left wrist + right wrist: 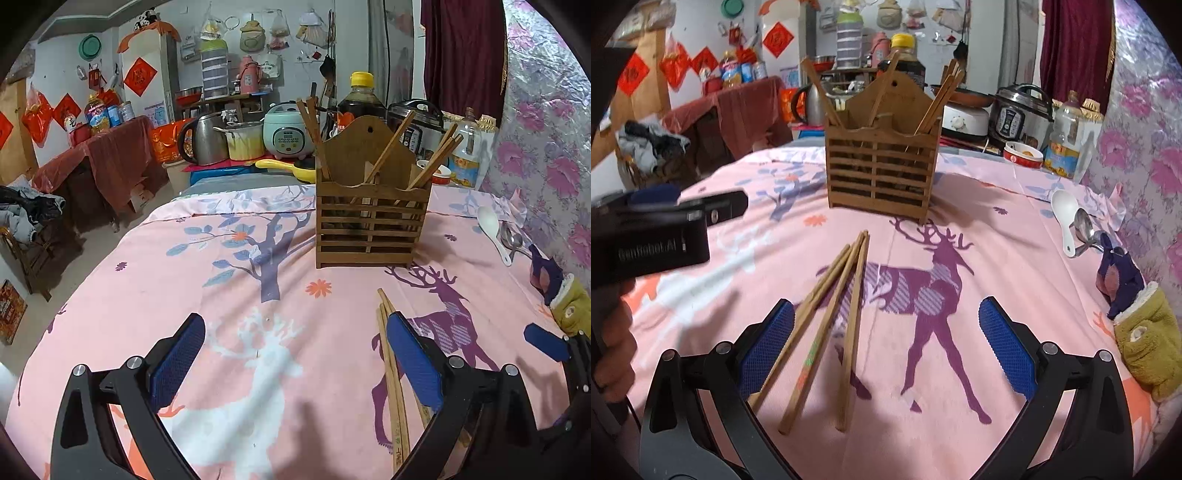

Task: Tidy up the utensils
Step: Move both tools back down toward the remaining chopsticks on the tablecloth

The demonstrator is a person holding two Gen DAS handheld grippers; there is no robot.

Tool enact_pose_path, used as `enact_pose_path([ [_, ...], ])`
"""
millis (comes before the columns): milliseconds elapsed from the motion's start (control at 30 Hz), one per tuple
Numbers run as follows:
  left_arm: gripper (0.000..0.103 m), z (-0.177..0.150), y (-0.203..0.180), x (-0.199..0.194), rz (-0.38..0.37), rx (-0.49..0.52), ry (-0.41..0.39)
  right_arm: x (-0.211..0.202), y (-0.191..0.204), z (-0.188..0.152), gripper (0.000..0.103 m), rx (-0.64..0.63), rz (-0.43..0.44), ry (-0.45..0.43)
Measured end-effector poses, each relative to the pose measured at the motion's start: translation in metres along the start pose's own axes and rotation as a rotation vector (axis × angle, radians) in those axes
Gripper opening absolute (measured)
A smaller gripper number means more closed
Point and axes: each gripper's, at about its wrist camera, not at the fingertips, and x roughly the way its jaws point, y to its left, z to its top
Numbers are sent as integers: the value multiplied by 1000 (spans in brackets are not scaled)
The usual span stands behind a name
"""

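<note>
Blue-padded right gripper (886, 354) is hanging over three loose brown wooden chopsticks (827, 325), jaws spread wide, its left pad just beside the nearest stick, clamping nothing.

I am judging the sort partway done: several chopsticks are already standing in the slatted wooden utensil holder (882, 166), while these three are lying on the pink deer-print cloth (1015, 266), and a white plastic spoon (1065, 218) plus a metal spoon (1087, 229) are waiting at the right edge. Left gripper (295, 365) is also gaping, empty, beside the sticks.

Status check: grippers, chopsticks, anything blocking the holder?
Both grippers open, empty. Three chopsticks loose on cloth, short of holder. Path clear; spoons off right.
</note>
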Motion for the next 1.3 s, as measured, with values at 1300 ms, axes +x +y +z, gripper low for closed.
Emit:
enact_pose_path([
  [1300, 98, -72, -33, 37, -232, 204, 390, -13, -55, -21, 96, 204, 21, 73],
])
